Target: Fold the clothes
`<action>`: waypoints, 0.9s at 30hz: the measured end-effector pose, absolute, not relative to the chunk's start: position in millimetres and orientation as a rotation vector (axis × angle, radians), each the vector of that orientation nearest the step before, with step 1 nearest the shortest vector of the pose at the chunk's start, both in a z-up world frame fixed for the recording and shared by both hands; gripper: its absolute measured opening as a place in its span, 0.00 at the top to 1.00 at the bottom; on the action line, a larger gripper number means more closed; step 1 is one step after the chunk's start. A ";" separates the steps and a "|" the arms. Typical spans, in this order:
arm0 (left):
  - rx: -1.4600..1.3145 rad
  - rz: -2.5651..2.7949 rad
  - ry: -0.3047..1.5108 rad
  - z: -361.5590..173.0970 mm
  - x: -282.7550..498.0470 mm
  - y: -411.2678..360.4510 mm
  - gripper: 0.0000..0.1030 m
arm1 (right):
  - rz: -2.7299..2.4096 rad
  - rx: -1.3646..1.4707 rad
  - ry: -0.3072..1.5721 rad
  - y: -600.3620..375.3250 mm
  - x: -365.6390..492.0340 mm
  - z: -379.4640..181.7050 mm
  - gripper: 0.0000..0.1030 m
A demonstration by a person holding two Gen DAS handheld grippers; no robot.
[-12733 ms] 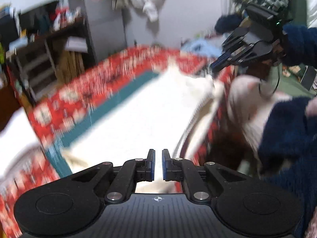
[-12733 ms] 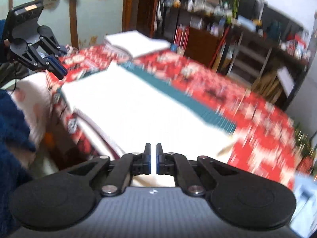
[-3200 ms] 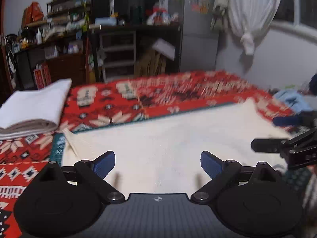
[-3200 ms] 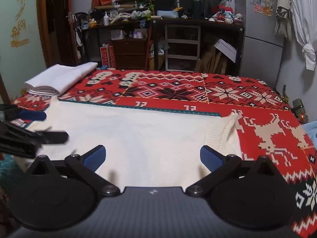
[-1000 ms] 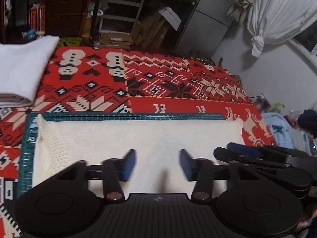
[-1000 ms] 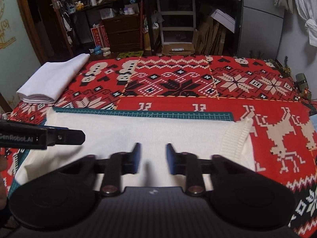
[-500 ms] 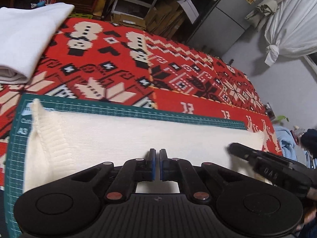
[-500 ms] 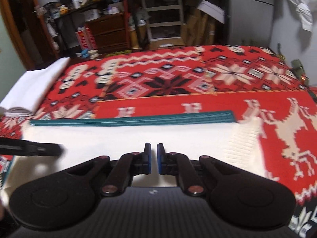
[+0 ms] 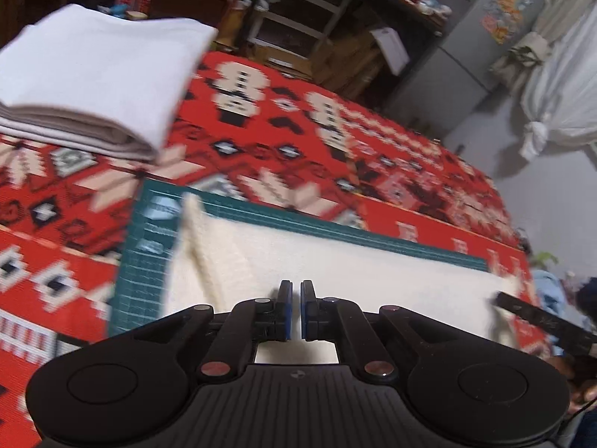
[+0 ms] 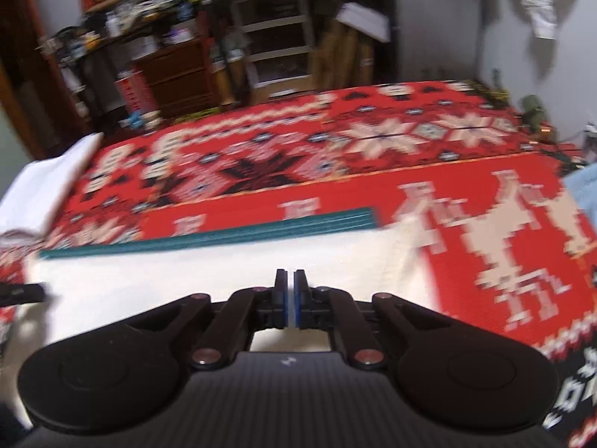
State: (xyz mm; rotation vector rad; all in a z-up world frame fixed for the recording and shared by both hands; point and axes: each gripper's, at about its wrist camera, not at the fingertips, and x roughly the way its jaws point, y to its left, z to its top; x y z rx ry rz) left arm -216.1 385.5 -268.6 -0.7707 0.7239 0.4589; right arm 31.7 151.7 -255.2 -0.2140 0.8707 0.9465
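Cream sweater (image 9: 335, 272) flat on green mat (image 9: 141, 276), near edge of bed. Left gripper (image 9: 294, 310) and right gripper (image 10: 290, 298) fingers pressed together on near hem. Risks: single-layer pinch, uneven lift skewing fold, knit slipping free, mat dragged.

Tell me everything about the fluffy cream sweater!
The cream sweater is a soft, woolly-looking knit, folded into a long flat band. It lies on a green cutting mat over a red patterned blanket. A ribbed edge shows at its left end. Both the left gripper and the right gripper sit at its near edge with jaws closed, seemingly pinching it, though the contact is hidden.
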 end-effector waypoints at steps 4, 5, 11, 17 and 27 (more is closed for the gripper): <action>-0.737 0.357 0.754 -269.3 -190.9 356.7 0.96 | 1.036 -0.269 0.878 165.6 -3.1 -257.3 0.97; -0.712 0.344 0.767 -270.0 -184.3 349.4 0.96 | 1.051 -0.289 0.871 168.4 -11.3 -258.4 0.97; -0.588 0.357 0.815 -275.0 -176.9 329.3 0.96 | 1.004 -0.338 0.822 160.0 -15.0 -260.9 0.95; -0.583 0.469 0.807 -272.8 -209.6 350.6 0.96 | 0.865 -0.311 0.826 131.4 21.1 -266.1 0.96; -0.561 0.406 0.804 -266.1 -193.9 327.4 0.96 | 0.995 -0.350 0.800 147.6 -21.0 -261.0 0.91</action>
